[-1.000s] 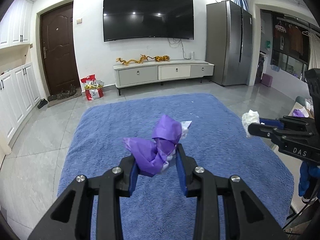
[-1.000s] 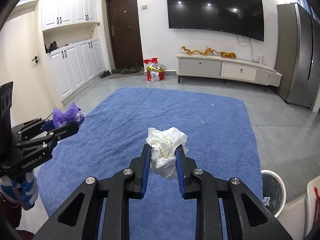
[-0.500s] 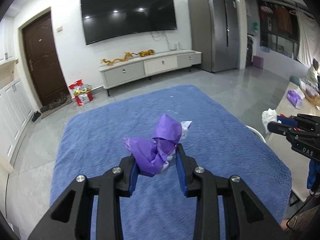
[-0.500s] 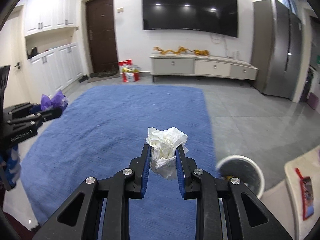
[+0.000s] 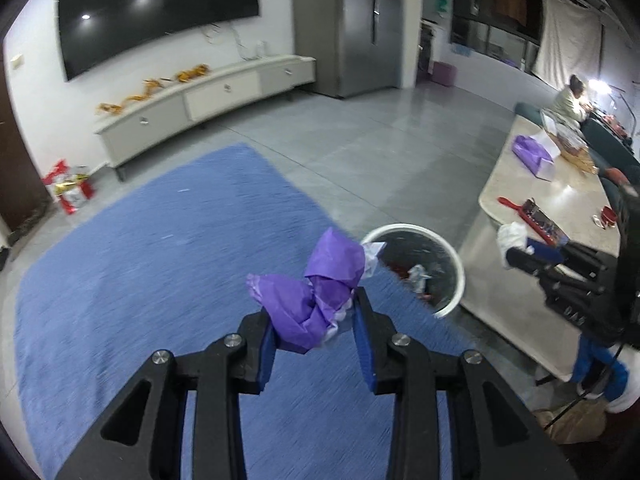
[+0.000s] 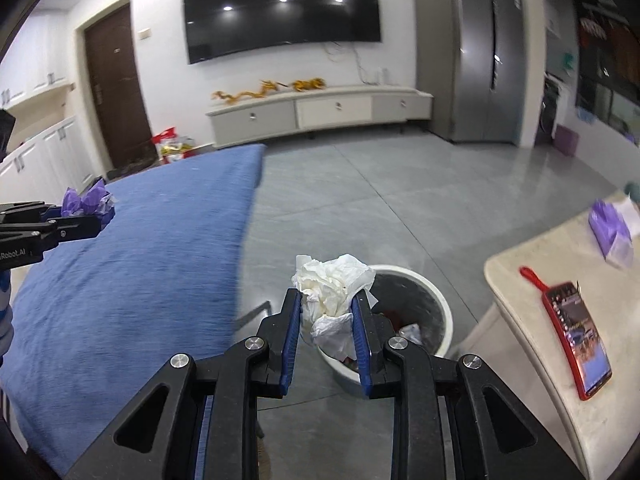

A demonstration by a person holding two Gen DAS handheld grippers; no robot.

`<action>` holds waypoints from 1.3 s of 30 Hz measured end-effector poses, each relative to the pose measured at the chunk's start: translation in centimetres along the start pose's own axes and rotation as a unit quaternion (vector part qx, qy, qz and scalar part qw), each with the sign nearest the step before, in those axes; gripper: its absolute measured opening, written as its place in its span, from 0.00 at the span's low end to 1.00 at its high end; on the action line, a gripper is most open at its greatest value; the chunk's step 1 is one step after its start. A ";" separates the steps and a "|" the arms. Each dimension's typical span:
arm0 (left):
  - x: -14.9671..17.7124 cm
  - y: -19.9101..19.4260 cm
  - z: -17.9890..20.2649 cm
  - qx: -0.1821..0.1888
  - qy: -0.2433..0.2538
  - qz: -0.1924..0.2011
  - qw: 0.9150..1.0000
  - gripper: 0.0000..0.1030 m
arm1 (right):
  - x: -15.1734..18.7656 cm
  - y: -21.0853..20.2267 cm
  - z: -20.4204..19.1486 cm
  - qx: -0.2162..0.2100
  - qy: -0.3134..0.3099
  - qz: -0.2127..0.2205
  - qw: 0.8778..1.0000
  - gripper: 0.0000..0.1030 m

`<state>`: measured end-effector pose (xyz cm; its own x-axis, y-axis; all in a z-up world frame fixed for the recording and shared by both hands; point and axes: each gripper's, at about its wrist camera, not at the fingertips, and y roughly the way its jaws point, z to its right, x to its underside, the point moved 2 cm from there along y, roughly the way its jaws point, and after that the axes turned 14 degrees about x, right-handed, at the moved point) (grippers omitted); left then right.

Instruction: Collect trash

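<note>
Both claws swung from over the blue rug (image 5: 152, 264) toward the white bin (image 6: 430, 292), left claw (image 5: 314, 322) clamped on crumpled purple wrapper (image 5: 316, 296) between its pads, right claw (image 6: 326, 314) gripping white tissue wad (image 6: 332, 292) above the bin's near rim beside the table (image 6: 532, 304)

Purple wrapper (image 5: 316, 300), white tissue (image 6: 332, 292), blue rug (image 5: 140, 260)

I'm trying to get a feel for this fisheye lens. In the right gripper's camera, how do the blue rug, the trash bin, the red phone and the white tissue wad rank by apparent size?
Largest to smallest as they look:
1. blue rug
2. trash bin
3. white tissue wad and red phone: too alike to rank, and the wad sits nearest the lens, which inflates it.
</note>
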<state>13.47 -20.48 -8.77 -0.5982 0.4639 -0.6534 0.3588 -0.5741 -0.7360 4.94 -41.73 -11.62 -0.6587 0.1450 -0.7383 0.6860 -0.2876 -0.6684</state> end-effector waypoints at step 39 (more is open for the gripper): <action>-8.7 14.2 4.6 0.063 -0.031 -0.016 0.997 0.59 | 0.4 12.8 4.3 0.045 0.026 -0.085 0.995 0.60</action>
<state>20.48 -35.73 -12.74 -0.6529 0.4428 -0.6145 0.2486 -0.6411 -0.7261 12.11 -49.38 -20.09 -0.7443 0.2461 -0.6209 0.5342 -0.3385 -0.7746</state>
